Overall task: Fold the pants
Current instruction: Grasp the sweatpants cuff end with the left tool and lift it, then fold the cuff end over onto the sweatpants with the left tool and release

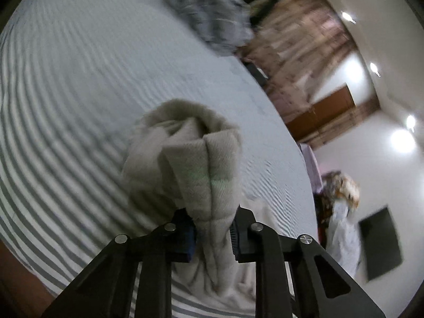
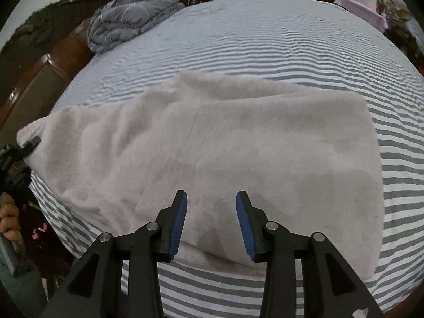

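Fleece: pale grey-beige fleece pants (image 2: 212, 143) lie part-folded across the striped grey-and-white bed sheet (image 2: 265, 45), near the bed's near edge, their left end lifted off the sheet.
Left grip: the left gripper (image 1: 212, 230) has its fingers (image 1: 239, 241) clamped on a bunched fold of the pants (image 1: 190, 169), the cloth squeezed between the blue pads and hanging out in front; in the right wrist view it shows at the far left, pinching the pants' raised corner (image 2: 31, 132).
Right grip: the right gripper (image 2: 211, 222) hovers over the near edge of the pants with its fingers (image 2: 178, 225) apart and nothing between them.
Risk, slip: only a thick wad is pinched, so the plush cloth may slide out if the left end is carried fast or far.
Risk, drag: with the right fingers not pressing the pants down, pulling the left end could tow the whole garment across the sheet instead of folding it.
Risk, skew: the pinch takes a bunch, not a flat hem, so the folded layer would likely land twisted or wrinkled.
Risk, sheet: closing the right fingers low could catch the striped sheet along with the fleece.
Clutter: a crumpled blue-grey quilt (image 2: 132, 16) sits at the far left corner, well apart, no hindrance.
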`<state>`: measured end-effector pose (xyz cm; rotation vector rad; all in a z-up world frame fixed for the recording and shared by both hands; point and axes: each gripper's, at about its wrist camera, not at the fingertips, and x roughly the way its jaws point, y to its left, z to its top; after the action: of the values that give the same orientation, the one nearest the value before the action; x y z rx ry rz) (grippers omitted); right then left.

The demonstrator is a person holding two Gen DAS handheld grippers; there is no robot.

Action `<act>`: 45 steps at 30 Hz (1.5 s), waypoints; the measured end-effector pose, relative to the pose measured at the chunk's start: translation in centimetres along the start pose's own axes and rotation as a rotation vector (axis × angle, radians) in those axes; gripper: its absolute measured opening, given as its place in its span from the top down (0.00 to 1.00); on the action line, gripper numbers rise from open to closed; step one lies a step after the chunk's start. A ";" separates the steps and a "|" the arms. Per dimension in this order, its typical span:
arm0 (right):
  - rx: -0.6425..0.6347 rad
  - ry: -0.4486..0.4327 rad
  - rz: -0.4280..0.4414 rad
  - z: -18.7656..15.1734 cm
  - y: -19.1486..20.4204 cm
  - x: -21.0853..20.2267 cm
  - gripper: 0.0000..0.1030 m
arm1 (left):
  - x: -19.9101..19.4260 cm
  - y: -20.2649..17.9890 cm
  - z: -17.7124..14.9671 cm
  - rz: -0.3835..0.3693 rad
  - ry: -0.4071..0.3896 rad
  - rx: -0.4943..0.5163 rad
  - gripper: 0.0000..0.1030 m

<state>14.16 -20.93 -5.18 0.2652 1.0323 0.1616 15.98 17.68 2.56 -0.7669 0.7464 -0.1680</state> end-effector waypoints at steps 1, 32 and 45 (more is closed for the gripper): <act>0.012 -0.011 0.008 0.0 -0.5 -0.5 0.65 | -0.1 -1.4 -0.2 0.001 -0.004 0.034 0.81; 0.409 -0.159 0.078 -3.1 -21.4 -7.5 0.61 | 15.8 -28.8 -30.6 0.088 0.302 1.017 0.53; 0.303 -0.185 0.214 -0.7 -17.9 -9.3 0.57 | 9.7 -24.9 -23.0 -0.066 0.297 0.808 0.33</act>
<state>8.98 -40.29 -3.08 0.6552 0.8415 0.1697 10.83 -17.25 3.14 0.0091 0.8435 -0.6107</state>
